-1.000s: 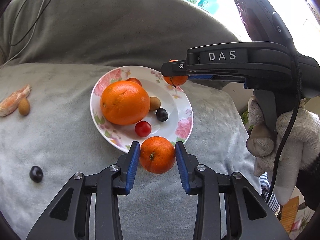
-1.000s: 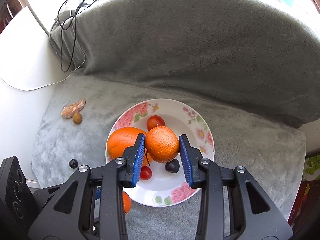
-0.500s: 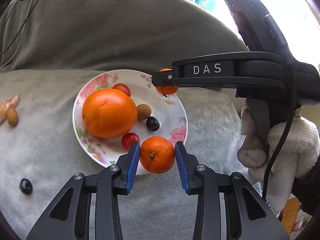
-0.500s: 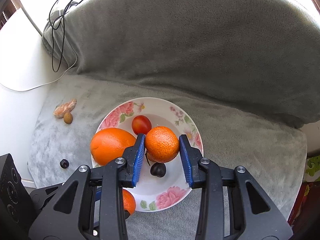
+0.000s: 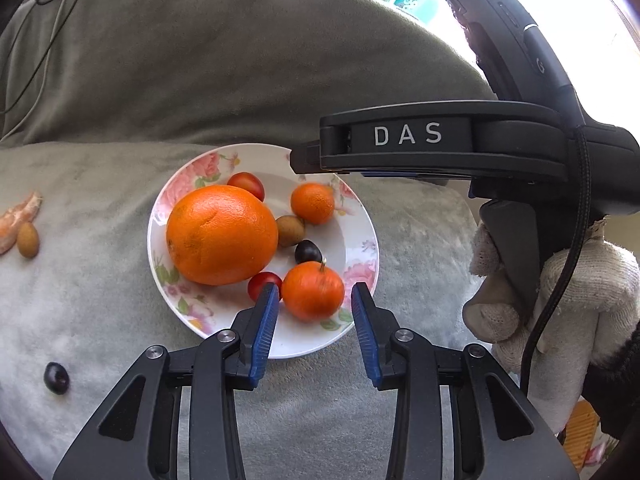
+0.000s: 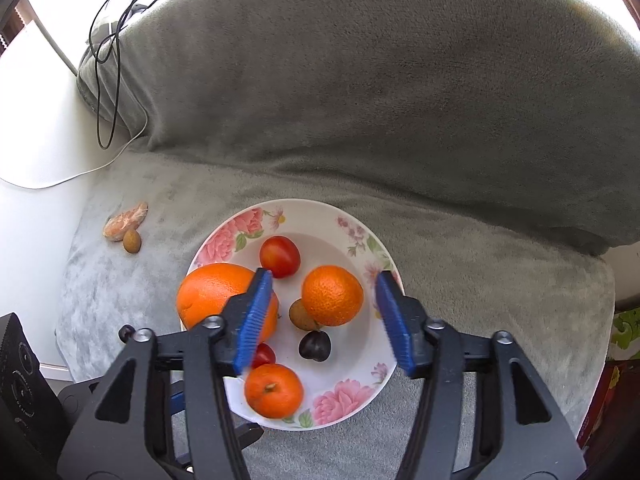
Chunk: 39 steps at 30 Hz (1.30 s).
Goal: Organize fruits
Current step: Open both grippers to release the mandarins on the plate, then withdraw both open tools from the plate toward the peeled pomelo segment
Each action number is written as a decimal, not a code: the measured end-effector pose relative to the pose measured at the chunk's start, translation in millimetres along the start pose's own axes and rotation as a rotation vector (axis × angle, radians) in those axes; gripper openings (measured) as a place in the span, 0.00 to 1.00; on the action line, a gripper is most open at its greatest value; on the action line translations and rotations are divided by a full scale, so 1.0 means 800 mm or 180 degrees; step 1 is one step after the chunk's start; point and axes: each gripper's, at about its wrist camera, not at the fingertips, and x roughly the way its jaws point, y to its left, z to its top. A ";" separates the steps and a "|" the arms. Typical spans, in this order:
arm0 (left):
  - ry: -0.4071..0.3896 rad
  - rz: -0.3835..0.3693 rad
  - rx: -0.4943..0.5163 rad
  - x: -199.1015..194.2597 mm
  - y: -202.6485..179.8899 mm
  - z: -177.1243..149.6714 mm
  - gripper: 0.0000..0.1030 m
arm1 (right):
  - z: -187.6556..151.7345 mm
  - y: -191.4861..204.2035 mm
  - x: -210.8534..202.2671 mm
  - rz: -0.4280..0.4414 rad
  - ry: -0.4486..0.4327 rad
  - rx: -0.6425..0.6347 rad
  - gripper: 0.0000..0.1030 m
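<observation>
A floral plate (image 5: 360, 248) (image 6: 360, 364) on a grey blanket holds a big orange (image 5: 222, 234) (image 6: 208, 296), two cherry tomatoes, a brown fruit, a dark grape and two tangerines. My left gripper (image 5: 314, 300) is open around the near tangerine (image 5: 313, 290) (image 6: 273, 390), which rests on the plate. My right gripper (image 6: 323, 284) is open above the far tangerine (image 6: 332, 295) (image 5: 312, 203), which also lies on the plate.
On the blanket to the left lie a peeled tangerine piece (image 5: 20, 220) (image 6: 126, 222), a small brown fruit (image 5: 28, 240) (image 6: 132, 241) and a dark grape (image 5: 56, 378). A thick grey cushion (image 6: 360, 80) rises behind. Black cables (image 6: 108, 60) hang at the far left.
Both grippers opened and let go of their tangerines, which now rest on the plate. The left gripper moved forward over the plate's near rim.
</observation>
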 end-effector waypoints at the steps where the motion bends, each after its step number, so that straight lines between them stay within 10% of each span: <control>1: -0.0008 0.0003 0.0009 -0.001 -0.001 0.000 0.41 | 0.000 0.000 -0.003 -0.0002 -0.0037 0.0008 0.69; 15: -0.0077 0.0011 -0.0002 -0.023 0.005 0.000 0.68 | 0.003 0.003 -0.015 -0.0048 -0.0107 0.0048 0.78; 39: -0.0179 0.0071 0.0029 -0.077 0.059 0.002 0.68 | -0.008 0.033 -0.038 -0.0039 -0.0320 0.0335 0.78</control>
